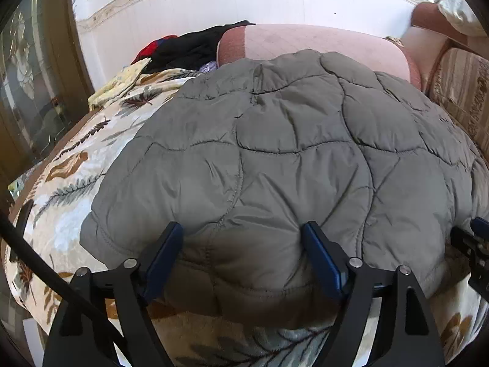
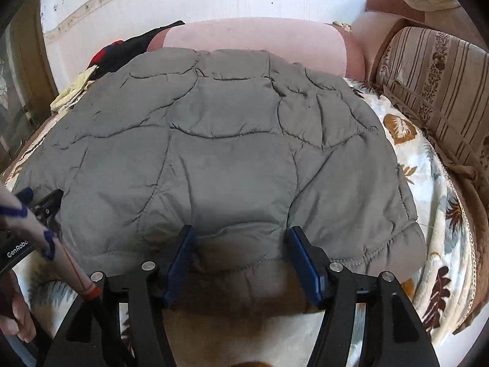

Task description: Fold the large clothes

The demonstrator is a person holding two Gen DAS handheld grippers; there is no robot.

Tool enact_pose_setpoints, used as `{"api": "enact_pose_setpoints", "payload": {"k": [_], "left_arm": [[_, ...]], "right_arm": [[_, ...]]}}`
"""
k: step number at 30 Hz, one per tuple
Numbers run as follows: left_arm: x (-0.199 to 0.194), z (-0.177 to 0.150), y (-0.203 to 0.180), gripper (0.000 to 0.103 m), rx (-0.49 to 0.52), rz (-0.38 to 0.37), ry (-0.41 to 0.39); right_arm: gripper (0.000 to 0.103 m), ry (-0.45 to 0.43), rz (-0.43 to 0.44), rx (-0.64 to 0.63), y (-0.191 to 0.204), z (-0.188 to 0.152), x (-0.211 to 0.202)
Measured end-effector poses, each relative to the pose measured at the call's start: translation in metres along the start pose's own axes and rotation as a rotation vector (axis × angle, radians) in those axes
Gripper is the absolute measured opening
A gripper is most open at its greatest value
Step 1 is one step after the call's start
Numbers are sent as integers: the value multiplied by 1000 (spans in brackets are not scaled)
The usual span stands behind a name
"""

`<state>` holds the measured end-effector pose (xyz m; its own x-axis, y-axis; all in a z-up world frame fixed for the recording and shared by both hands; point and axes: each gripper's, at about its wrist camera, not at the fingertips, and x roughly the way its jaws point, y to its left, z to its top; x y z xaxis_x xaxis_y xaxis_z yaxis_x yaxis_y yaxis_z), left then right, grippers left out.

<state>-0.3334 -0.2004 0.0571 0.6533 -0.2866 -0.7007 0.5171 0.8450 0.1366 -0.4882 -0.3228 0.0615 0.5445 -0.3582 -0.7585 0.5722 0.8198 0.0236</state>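
Note:
A grey quilted jacket lies spread flat on a leaf-patterned blanket. My left gripper is open over the jacket's near hem towards its left side. The puffy hem bulges up between the blue pads without being pinched. My right gripper is open in the same way over the near hem further right, with fabric between its fingers. The right gripper's tip shows at the frame edge in the left wrist view. In the right wrist view, the left gripper rests at the jacket's left edge.
A pink cushion lies beyond the jacket. Dark and red clothes are piled at the back left. A striped sofa back runs along the right. A person's hand and patterned sleeve are at the lower left.

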Motion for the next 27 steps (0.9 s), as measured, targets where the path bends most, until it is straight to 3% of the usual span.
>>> {"api": "enact_pose_setpoints", "payload": {"k": [5,17,27], "left_arm": [[-15,-6,-5,81,12,31,-49],[-65,-49,4,81,23,31,-145],[-40,-47,30,81,-70,31,-78]], "right_arm": [[69,-24,-8,17,3,-1,-9],[69,-212,39,-39,22,-31,-70],[69,-244,-29,28,-4,-38,-66]]}}
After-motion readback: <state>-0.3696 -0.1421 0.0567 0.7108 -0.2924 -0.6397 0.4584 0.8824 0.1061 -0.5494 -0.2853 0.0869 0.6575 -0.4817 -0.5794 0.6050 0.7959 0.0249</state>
